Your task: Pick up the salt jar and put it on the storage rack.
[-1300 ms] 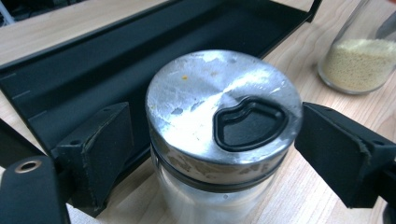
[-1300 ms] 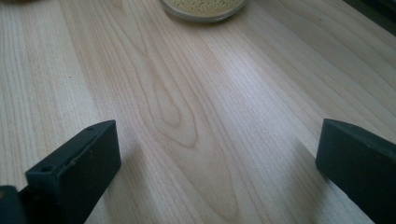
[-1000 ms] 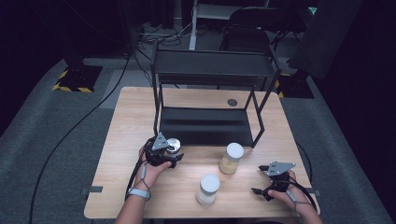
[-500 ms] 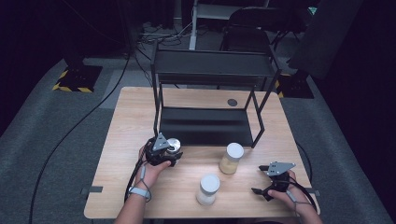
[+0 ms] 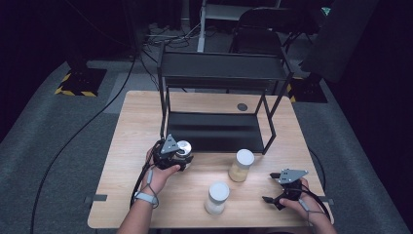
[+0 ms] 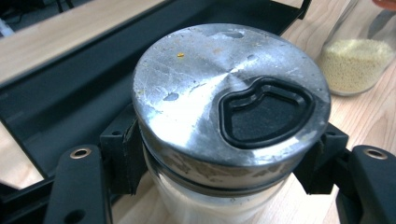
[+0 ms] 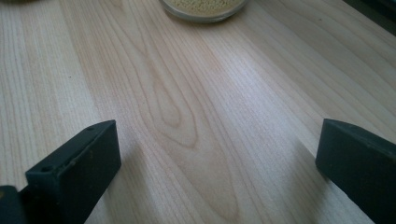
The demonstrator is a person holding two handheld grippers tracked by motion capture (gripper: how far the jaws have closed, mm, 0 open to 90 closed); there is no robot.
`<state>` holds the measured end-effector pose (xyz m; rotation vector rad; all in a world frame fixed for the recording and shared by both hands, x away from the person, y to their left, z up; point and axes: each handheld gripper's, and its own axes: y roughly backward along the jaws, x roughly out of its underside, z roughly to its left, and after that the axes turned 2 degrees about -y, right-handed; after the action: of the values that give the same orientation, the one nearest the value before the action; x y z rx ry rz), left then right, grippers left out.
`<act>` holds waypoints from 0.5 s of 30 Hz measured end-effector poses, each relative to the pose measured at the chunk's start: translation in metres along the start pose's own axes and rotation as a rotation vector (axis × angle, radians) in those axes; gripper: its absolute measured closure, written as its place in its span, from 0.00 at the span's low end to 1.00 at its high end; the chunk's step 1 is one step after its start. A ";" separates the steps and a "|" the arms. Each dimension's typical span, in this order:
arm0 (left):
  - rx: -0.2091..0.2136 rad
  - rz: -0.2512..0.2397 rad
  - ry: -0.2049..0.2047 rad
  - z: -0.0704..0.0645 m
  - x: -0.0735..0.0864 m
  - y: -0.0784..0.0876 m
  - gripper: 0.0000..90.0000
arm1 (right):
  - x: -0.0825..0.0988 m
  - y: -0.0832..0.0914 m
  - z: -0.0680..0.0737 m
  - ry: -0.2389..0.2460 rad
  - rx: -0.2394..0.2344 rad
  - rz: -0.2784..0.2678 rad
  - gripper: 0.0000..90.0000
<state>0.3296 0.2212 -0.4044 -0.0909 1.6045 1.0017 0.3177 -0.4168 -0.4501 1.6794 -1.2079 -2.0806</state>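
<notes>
Steel-lidded jar (image 6: 231,107) clamped in left tongs (image 5: 176,155), at nine o'clock on table (image 5: 136,126); right tongs (image 5: 280,195) gape, empty.

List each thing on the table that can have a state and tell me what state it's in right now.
Left tongs: shut on the white-filled jar.
White-filled jar: lid on, upright, gripped just under the lid.
Right tongs: open, nothing between them.
Yellow-grain jar: lid on, upright, untouched.
Front jar: lid on, upright, untouched.
Black rack: both shelves bare.
</notes>
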 end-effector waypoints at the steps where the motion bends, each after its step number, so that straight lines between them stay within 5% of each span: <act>1: 0.004 -0.005 0.004 0.002 -0.002 0.000 0.34 | 0.000 0.000 0.000 0.000 0.000 0.000 0.00; 15: 0.006 -0.011 -0.022 0.009 -0.033 -0.003 0.34 | 0.000 0.000 0.000 0.000 0.000 0.000 0.00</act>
<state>0.3491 0.2104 -0.3784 -0.0839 1.5851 0.9868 0.3177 -0.4169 -0.4501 1.6789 -1.2075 -2.0809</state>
